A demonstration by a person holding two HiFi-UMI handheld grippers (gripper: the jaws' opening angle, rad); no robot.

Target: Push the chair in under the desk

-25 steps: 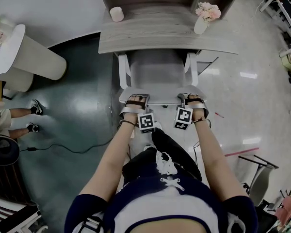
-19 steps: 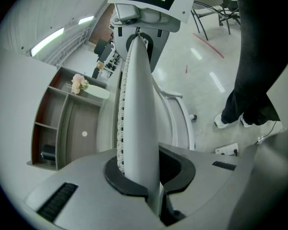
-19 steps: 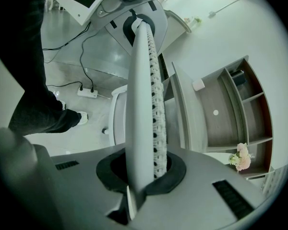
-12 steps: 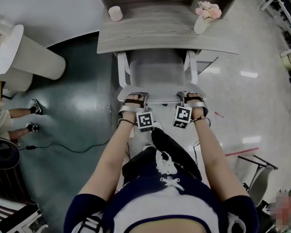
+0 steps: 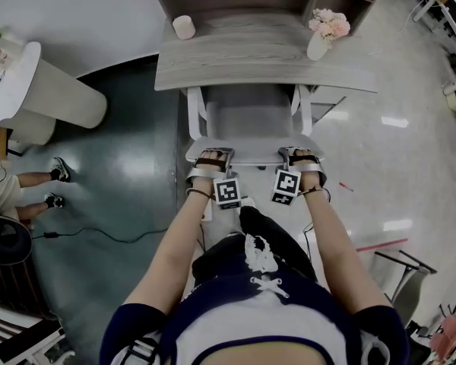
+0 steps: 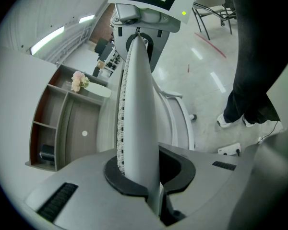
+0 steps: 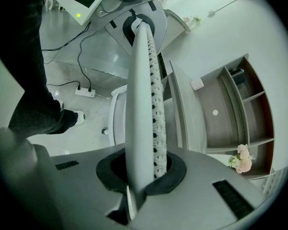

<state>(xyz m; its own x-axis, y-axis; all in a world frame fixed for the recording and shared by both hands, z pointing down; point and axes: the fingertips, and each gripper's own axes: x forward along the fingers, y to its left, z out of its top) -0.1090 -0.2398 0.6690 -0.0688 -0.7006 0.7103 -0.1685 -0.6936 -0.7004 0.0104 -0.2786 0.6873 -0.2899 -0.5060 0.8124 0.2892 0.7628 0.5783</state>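
The chair, white-framed with a grey seat point(image 5: 247, 116), stands in front of me with its seat partly under the grey wooden desk point(image 5: 251, 63). Its backrest top edge point(image 5: 251, 150) faces me. My left gripper point(image 5: 211, 160) is shut on the left part of that edge, and my right gripper point(image 5: 302, 158) is shut on the right part. In the left gripper view the backrest point(image 6: 137, 104), with mesh on one side, runs up from between the jaws of the left gripper point(image 6: 139, 174). The right gripper point(image 7: 141, 169) clamps the backrest point(image 7: 144, 95) the same way.
On the desk stand a white cup point(image 5: 184, 26) and a vase of pink flowers point(image 5: 323, 33), with shelves behind. A round white table point(image 5: 53, 90) and a person's feet point(image 5: 57, 169) are at the left. A cable point(image 5: 114, 234) crosses the floor; a folding chair point(image 5: 403, 272) stands at the right.
The chair's back stands slightly nearer the desk's front edge than a second ago. Both grippers keep the same hold on the backrest.
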